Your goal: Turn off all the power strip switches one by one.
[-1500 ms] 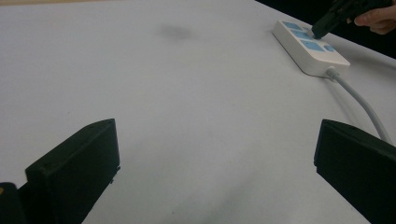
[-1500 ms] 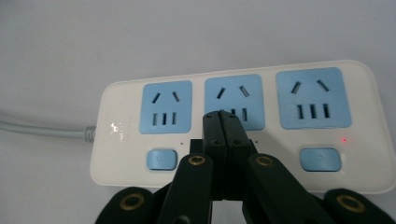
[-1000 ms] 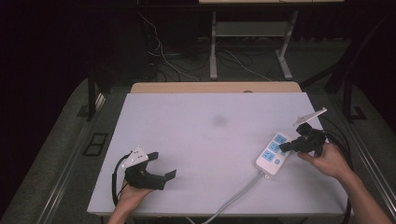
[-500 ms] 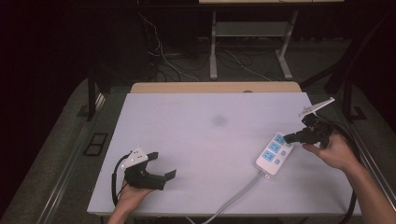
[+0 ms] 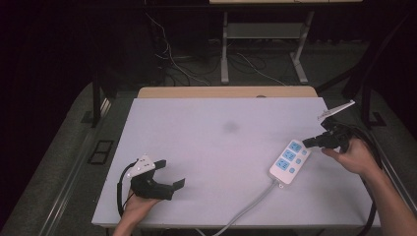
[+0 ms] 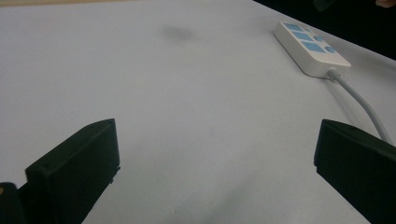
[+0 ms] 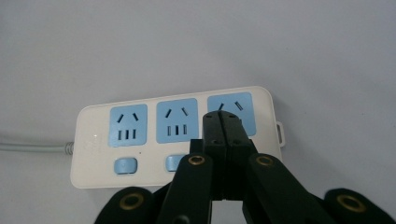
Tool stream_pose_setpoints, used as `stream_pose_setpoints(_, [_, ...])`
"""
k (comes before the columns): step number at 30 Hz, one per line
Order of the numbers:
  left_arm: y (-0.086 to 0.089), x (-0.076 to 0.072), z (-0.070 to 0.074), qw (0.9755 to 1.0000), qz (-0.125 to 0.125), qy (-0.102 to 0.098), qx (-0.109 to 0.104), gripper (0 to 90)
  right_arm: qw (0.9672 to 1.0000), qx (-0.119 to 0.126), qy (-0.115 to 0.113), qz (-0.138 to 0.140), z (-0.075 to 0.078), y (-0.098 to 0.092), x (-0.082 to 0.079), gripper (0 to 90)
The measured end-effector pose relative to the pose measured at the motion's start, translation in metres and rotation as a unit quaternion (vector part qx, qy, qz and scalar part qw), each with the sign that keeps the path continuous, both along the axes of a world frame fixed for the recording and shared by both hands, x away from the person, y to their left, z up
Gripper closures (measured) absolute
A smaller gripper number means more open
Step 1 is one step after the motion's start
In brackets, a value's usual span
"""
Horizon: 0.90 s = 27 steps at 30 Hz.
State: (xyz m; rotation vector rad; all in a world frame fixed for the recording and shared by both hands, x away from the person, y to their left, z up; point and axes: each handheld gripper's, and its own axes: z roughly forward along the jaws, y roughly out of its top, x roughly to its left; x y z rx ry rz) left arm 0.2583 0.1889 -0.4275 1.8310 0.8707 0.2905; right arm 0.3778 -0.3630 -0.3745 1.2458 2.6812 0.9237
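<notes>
High view: right gripper (image 5: 314,143), jaws clenched empty, is lifting clear of power strip (image 5: 290,162); its switch press is likely complete

The strip (image 7: 177,135) is showing a cream-white body with 3 light-blue sockets and light-blue buttons; its cord (image 5: 246,209) is looking pale grey. Both grippers, left (image 5: 169,187) and right (image 7: 222,122), are showing black, brass rivets dotting the right. The table (image 5: 206,137) is appearing white with 1 grey smudge (image 5: 230,127).
</notes>
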Motion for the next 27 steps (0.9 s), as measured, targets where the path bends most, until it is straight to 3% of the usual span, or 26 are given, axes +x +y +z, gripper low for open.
stream_pose_setpoints(10, [0.000,0.000,0.000,1.0000,0.000,0.000,0.000,0.0,0.9998,-0.004,0.015,-0.009,-0.017,-0.004,0.004,90.0])
stream_pose_setpoints(27, [-0.001,-0.001,0.000,1.0000,-0.004,-0.001,0.002,0.0,0.9995,-0.013,0.025,-0.012,-0.033,-0.003,0.006,90.0])
